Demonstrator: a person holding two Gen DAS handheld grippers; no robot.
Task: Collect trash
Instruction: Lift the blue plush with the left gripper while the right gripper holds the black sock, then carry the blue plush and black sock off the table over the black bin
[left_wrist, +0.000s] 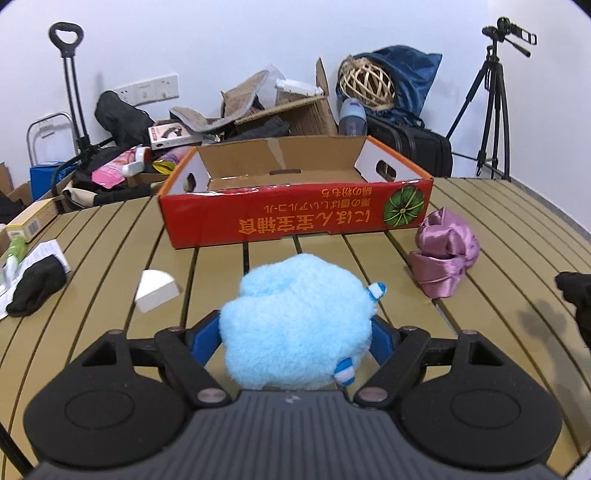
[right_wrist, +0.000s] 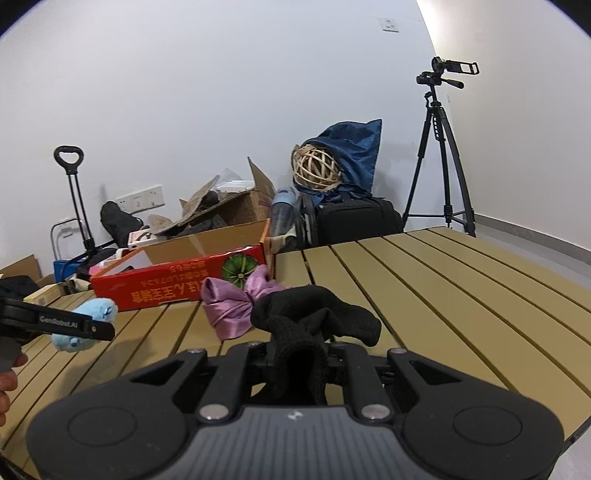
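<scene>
The left tongs (left_wrist: 295, 332) are gripping a fluffy blue plush toy (left_wrist: 297, 323) between their blue fingers (left_wrist: 205, 336), their jaws standing wide around its bulk; the toy is sitting above the slatted worktop (left_wrist: 498, 229), nearer than the red cardboard box (left_wrist: 295, 214), which is lying open at the far edge. The right tongs (right_wrist: 299, 354) are pinching a black knit sock (right_wrist: 314, 317), jaws pressed tight on its cuff while the rest is drooping forward over the slats. A crumpled purple satin cloth (left_wrist: 445, 254) is resting on the worktop just right of the box's near corner, between the two tongs. A white wedge-shaped block (left_wrist: 157, 290) is lying left of the toy, and farther left a second black sock (left_wrist: 35, 290) is resting on a sheet of paper (left_wrist: 50, 247). Beyond the worktop, a tripod (right_wrist: 439, 155) is standing at the far right.
</scene>
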